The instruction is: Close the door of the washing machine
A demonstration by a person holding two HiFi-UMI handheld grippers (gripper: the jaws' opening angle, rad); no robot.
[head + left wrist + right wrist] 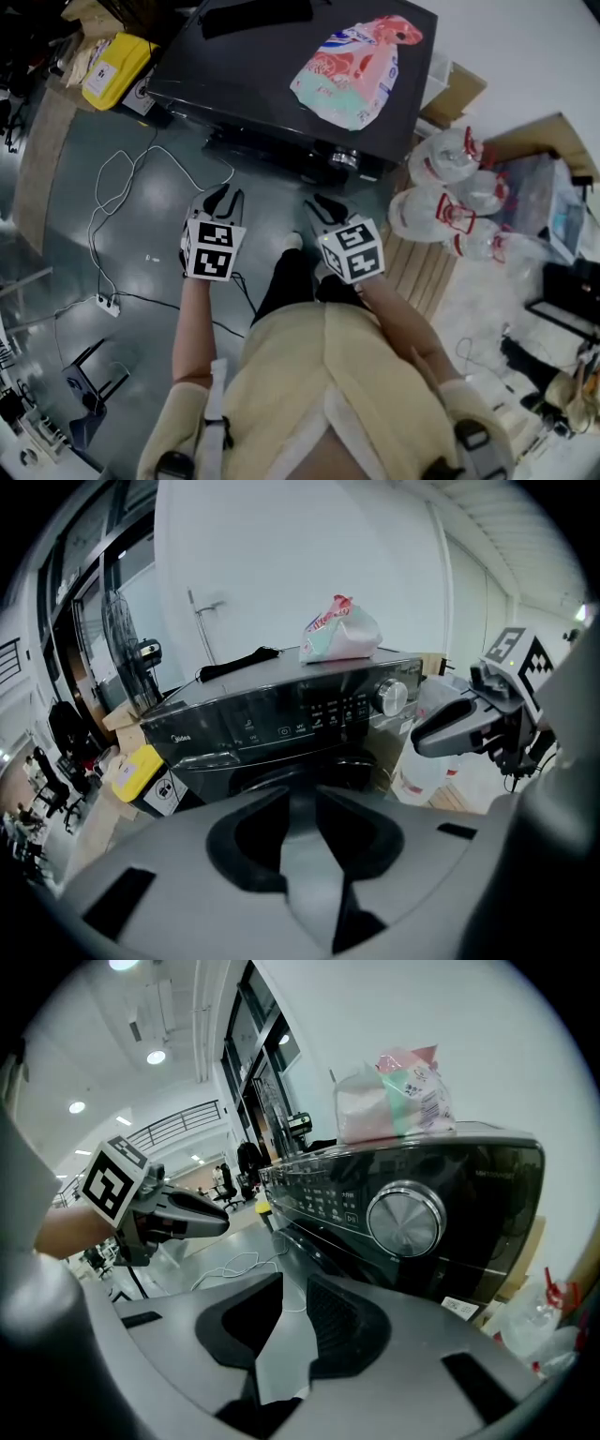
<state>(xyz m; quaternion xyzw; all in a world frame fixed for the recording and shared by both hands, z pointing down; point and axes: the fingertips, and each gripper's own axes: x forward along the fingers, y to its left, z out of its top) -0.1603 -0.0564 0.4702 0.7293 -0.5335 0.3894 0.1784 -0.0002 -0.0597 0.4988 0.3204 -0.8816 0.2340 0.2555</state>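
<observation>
A black front-loading washing machine (253, 66) stands ahead of me; its panel and silver knob (405, 1219) face both grippers. Below the panel, the dark round door (302, 772) seems to lie flat against the front, with its lower part hidden behind my jaws. My left gripper (228, 199) hovers in front of the machine, its jaws (302, 803) apart with nothing between them. My right gripper (323, 208) is beside it, nearer the knob side, also open (293, 1293) and empty. Each gripper shows in the other's view.
A pink and green bag (352, 66) and a dark cloth (253, 14) lie on the machine's top. Several large water jugs (450, 202) stand on a wooden pallet (422, 267) to the right. A yellow box (117, 66) sits at the left. A white cable and power strip (108, 305) cross the floor.
</observation>
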